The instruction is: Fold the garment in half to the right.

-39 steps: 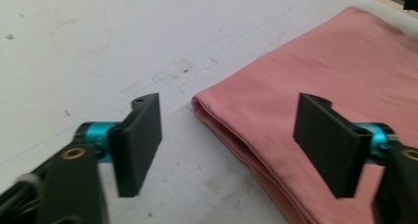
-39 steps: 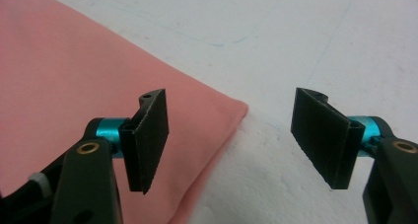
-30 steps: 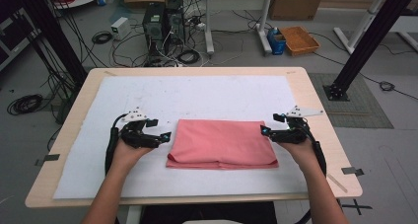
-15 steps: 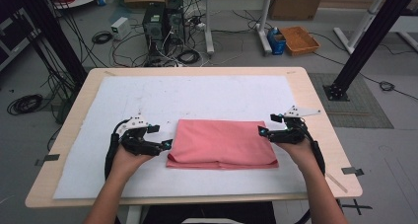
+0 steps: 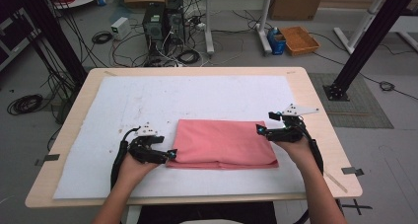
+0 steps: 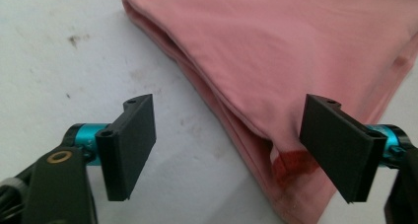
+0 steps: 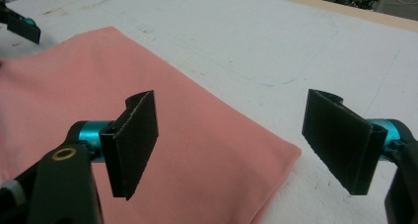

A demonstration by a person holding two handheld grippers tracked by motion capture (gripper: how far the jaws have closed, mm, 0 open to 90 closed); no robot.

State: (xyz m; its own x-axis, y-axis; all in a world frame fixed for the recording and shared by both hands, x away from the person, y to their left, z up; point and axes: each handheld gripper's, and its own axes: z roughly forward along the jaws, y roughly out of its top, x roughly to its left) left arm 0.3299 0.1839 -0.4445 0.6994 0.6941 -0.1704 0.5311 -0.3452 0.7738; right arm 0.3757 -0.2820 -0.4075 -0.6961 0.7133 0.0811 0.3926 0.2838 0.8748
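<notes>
Item: folded pink cloth (image 5: 224, 144), lying on the white mat (image 5: 197, 98) toward the near edge of the tabletop (image 5: 315, 93), about midway between its left and right edges.

Change noted — the left gripper (image 5: 170, 154) has come in and down from beside the cloth's left edge to its near-left corner. Its jaws have just been closing a little yet stand wide; in the left gripper view (image 6: 224, 152) the stacked fold edges and a darker red seam lie between the pads, which do not press on them. The cloth itself lies as it did a second ago.

Right gripper (image 5: 260, 129): unmoved, at the cloth's far-right corner, jaws wide apart. In the right gripper view (image 7: 229, 145) that corner sits between and below the pads, ungripped.

Reading: the left hand seems to be lining up a pinch on its corner, the right one waiting; a further fold or a lift looks likely to follow — nothing is held yet.

Hard to make out:
- how many layers the fold holds;
- whether the left pads rest on the mat or hover over it;
- the near-right corner of the cloth, partly behind the right hand (image 5: 296, 147).
</notes>
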